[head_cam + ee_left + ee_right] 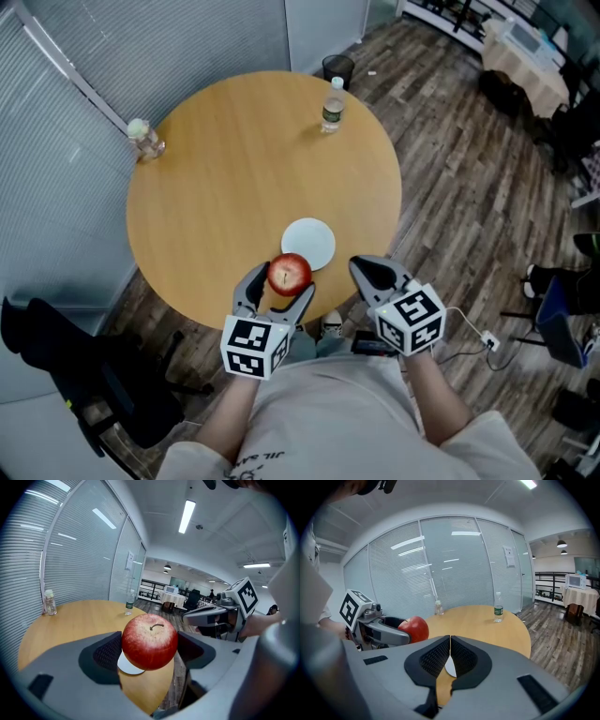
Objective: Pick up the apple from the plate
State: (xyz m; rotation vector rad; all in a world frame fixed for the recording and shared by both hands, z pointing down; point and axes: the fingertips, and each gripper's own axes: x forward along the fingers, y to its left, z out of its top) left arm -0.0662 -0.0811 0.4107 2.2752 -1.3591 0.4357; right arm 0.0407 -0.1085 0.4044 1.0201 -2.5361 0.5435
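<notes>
A red apple (289, 274) sits between the jaws of my left gripper (281, 281), lifted above the near edge of the round wooden table (234, 169). In the left gripper view the apple (150, 641) fills the gap between both pads, stem up. The small white plate (309, 243) lies bare on the table just beyond it. My right gripper (373, 272) hovers at the table's near right edge, jaws pressed together with nothing between them. From the right gripper view the apple (413, 628) shows at the left, held in the other gripper.
A clear water bottle (332, 105) stands at the table's far side. A small capped bottle (142, 138) sits at the left rim. A black bin (338, 68) is on the wood floor beyond the table. A dark chair (84, 375) stands near left.
</notes>
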